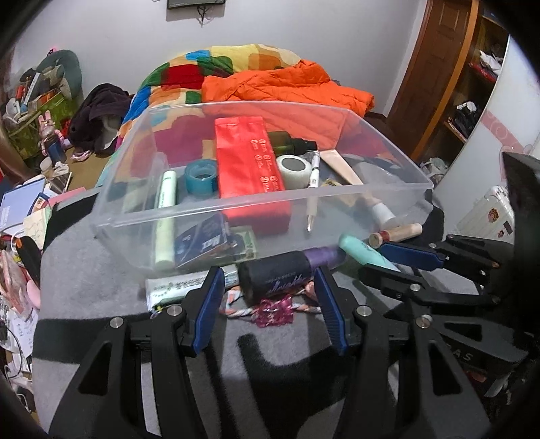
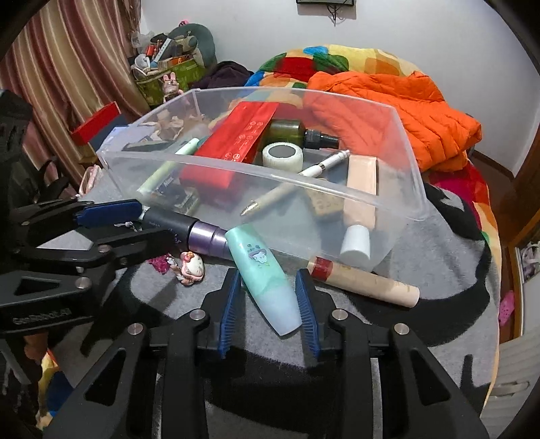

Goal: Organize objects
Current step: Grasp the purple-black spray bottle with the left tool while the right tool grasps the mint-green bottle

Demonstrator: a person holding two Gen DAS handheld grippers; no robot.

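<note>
Clear bin (image 1: 236, 209) wall just ahead

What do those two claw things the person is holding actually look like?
Each gripper, left and right, is a black plastic frame with triangular cut-outs and silver pins. The fingers carry ribbed blue pads. Pale lettering marks the left one's side.

White wall (image 1: 303, 30), wooden door (image 1: 435, 67), striped curtain (image 2: 67, 60)

One clear bin (image 1: 388, 199), two tape rolls (image 1: 201, 176)
</note>
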